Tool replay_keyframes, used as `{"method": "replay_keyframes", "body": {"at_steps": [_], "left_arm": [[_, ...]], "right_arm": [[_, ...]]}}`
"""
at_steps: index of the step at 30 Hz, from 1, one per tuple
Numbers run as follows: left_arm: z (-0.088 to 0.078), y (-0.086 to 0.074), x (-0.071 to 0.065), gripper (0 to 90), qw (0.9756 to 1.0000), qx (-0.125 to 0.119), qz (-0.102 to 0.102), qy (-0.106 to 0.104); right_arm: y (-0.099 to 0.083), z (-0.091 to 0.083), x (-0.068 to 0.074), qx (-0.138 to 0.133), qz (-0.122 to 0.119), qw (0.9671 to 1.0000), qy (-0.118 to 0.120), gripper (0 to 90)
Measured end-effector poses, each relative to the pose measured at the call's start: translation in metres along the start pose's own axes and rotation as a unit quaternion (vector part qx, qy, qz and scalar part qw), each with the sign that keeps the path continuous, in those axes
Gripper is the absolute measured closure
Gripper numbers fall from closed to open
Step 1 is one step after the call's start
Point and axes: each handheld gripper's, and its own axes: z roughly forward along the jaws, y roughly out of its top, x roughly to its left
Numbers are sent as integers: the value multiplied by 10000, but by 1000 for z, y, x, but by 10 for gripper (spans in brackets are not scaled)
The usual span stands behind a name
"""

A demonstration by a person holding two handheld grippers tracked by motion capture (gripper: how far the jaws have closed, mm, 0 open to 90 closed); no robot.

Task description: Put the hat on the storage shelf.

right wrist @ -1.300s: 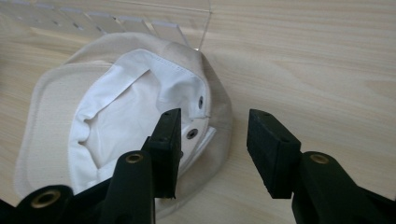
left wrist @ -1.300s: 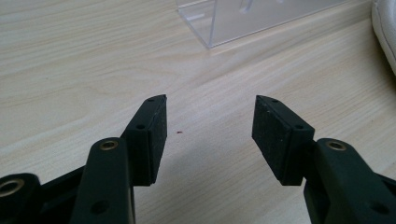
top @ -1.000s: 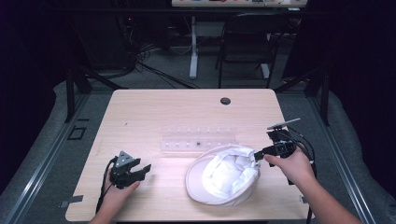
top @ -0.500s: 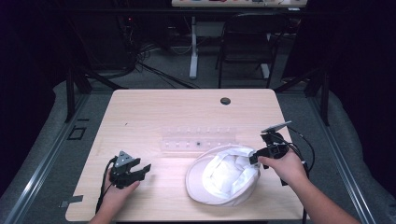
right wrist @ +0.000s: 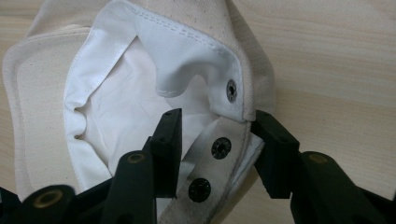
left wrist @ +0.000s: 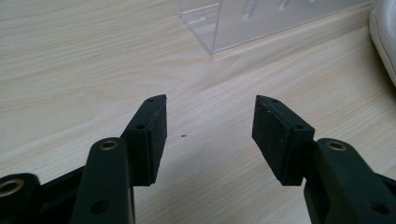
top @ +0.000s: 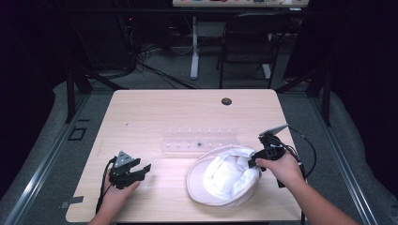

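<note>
So the whole thing comes down to the right gripper (right wrist: 212, 140) and the back strap of the white cap (top: 224, 178). In the right gripper view its jaws stand apart on either side of the snap strap (right wrist: 219, 154), one inside the cap's opening and one outside against the wood, so the strap runs right down the gap between them, studs facing the camera. I can't tell if the pads are touching the cloth yet; it doesn't look clamped. From the high view the cap lies upside down at the near right of the table (top: 155, 112), lining up, with its strap end pointing at the right hand (top: 277, 166). So the right side is clearly the nearer one, basically already on it. The left gripper (top: 133, 171) rests well off to the left with jaws wide apart and nothing between them, just bare wood. Past both of them, a clear plastic rack (top: 199, 140) lies crosswise just behind the cap. My guess is a squeeze on the strap comes next, but that's only a guess.
</note>
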Motion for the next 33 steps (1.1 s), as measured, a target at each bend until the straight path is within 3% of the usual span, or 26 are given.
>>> {"method": "replay_keyframes", "body": {"at_steps": [1, 2, 4, 10, 11, 13, 14, 25, 29, 33], "left_arm": [[0, 0, 0, 455, 10000, 8, -24, -3], [0, 0, 0, 455, 10000, 5, -32, -4], [0, 0, 0, 455, 10000, 9, -10, -8], [0, 0, -1, 455, 10000, 24, 21, -13], [0, 0, -1, 455, 10000, 17, 17, -18], [0, 0, -1, 455, 10000, 17, 12, -17], [0, 0, -1, 455, 10000, 17, 13, -16], [0, 0, -1, 455, 10000, 12, 16, -18], [1, 0, -1, 455, 10000, 14, -27, -24], [0, 0, -1, 455, 10000, 5, -7, -31]], "right_arm": [[1, -1, 0, 68, -35, 10000, -28, 599], [1, -1, 0, 4, 109, 9999, -1, 657], [1, -1, 1, -30, 179, 9998, -1, 677], [2, -7, 4, 52, -4, 9998, -171, 736], [3, -10, 6, 196, -55, 9993, -312, 754], [3, -10, 8, 111, 4, 9995, -279, 763], [4, -14, 11, 225, -149, 9989, -396, 778], [8, -25, 27, 281, -239, 9971, -672, 798], [10, -31, 34, 290, -404, 9957, -779, 800], [12, -37, 42, 98, -475, 9943, -949, 800]]}}
